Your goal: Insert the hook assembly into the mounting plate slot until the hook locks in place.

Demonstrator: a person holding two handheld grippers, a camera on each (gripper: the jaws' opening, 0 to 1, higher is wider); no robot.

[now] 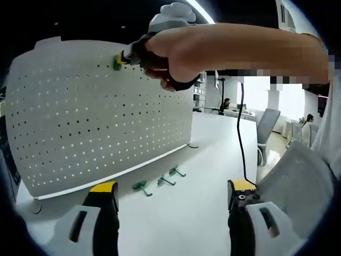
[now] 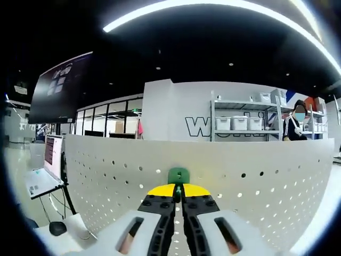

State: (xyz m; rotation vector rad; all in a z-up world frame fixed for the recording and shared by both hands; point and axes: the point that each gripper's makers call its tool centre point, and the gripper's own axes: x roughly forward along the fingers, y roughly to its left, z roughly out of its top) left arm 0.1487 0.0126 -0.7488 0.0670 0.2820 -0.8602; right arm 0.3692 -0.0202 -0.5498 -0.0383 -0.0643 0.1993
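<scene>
Left gripper view: three green hooks (image 1: 159, 181) on table (image 1: 202, 160).

A white pegboard (image 1: 101, 112) looks like smooth, matt painted sheet, evenly perforated with small round holes. The tabletop (image 1: 202, 160) is white, smooth and faintly glossy. Three green hooks (image 1: 159, 181) lying on it look like moulded plastic, as does the green hook (image 2: 178, 176) against the board. Gripper jaw tips are matt black with yellow caps.
</scene>
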